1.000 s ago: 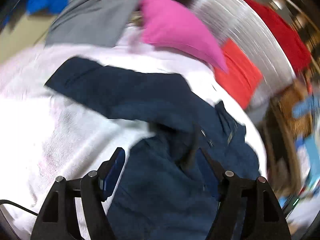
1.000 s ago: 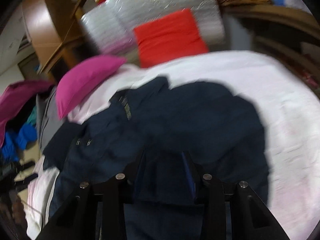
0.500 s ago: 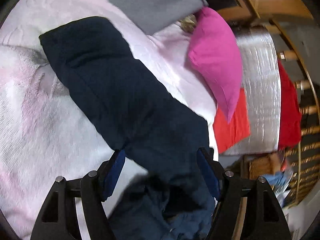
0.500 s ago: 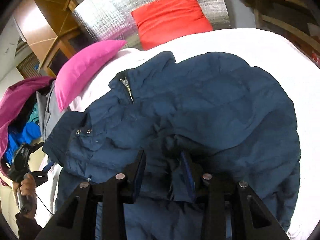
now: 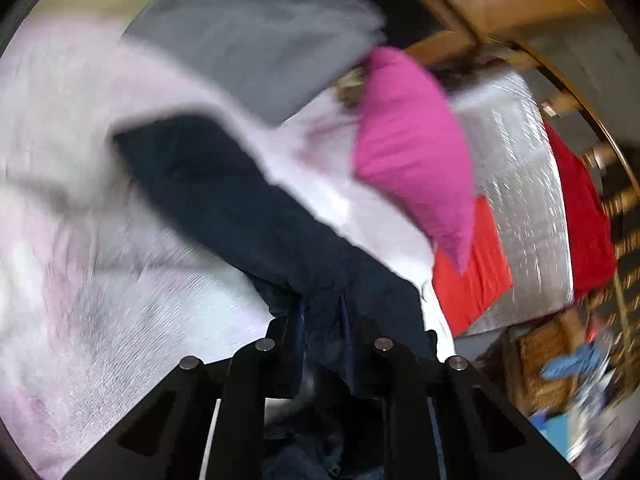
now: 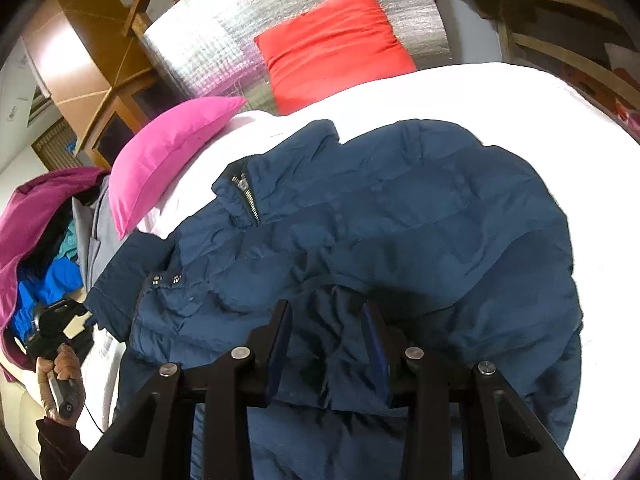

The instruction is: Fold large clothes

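A navy padded jacket [image 6: 400, 224] lies spread on the white bed [image 6: 520, 104], zip collar toward the pillows. Its sleeve [image 5: 224, 200] stretches away across the sheet in the left wrist view. My left gripper [image 5: 322, 312] is shut on the jacket's edge where the sleeve joins the body. My right gripper [image 6: 326, 320] is shut on a fold of the jacket's lower part, with fabric bunched between the fingers. The left gripper and the hand holding it also show in the right wrist view [image 6: 60, 332] at the bed's left edge.
A pink pillow [image 6: 168, 152] and a red cushion [image 6: 332, 48] lie at the head of the bed against a silver padded panel [image 6: 224, 44]. A grey garment [image 5: 256, 48] and a pile of coloured clothes [image 6: 36, 248] lie at the left. Wooden furniture [image 6: 96, 80] stands behind.
My left gripper was open over the sleeve and has closed on the jacket. My right gripper stays shut on the jacket's lower fold; the jacket now lies flatter.
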Demonstrator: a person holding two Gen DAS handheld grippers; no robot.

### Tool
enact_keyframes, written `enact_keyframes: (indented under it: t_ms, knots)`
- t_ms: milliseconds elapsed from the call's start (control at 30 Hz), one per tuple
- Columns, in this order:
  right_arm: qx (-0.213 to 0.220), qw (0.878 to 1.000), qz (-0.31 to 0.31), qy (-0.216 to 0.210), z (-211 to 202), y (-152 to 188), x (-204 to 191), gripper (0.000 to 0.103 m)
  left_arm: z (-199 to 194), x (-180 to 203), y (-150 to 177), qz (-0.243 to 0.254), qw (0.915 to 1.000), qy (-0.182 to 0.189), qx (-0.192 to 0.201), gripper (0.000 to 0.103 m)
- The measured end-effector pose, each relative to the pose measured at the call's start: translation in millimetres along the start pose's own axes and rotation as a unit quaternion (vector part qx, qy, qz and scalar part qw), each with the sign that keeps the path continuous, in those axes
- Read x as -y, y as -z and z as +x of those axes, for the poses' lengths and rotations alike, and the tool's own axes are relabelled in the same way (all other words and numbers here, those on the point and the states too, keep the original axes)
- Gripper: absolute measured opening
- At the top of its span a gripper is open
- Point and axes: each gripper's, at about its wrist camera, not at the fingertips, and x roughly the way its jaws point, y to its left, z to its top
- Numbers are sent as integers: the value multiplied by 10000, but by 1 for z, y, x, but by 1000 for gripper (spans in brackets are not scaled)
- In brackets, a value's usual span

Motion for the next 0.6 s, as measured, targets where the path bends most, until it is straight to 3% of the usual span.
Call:
enact_keyframes:
  t_ms: [167,300,433,500,600]
  knots:
    - [107,9996,241,37,-11,-5,15,39,-23,71,29,1057,9932,476,84,12]
    - [235,9989,394,65,-21,-9,26,39,-28,129,76,2071,9752,771,-116,10]
    - [351,9978,560,96,-33,-13,39,40,0,168,142,2865,9497,959,-823,9]
    - [388,9971,642,101,-36,-14,46,40,25,171,177,3112,9379,815,-1297,9]
    - [415,9962,743,160,-40,-17,55,40,68,156,220,3176,9190,268,-2322,10]
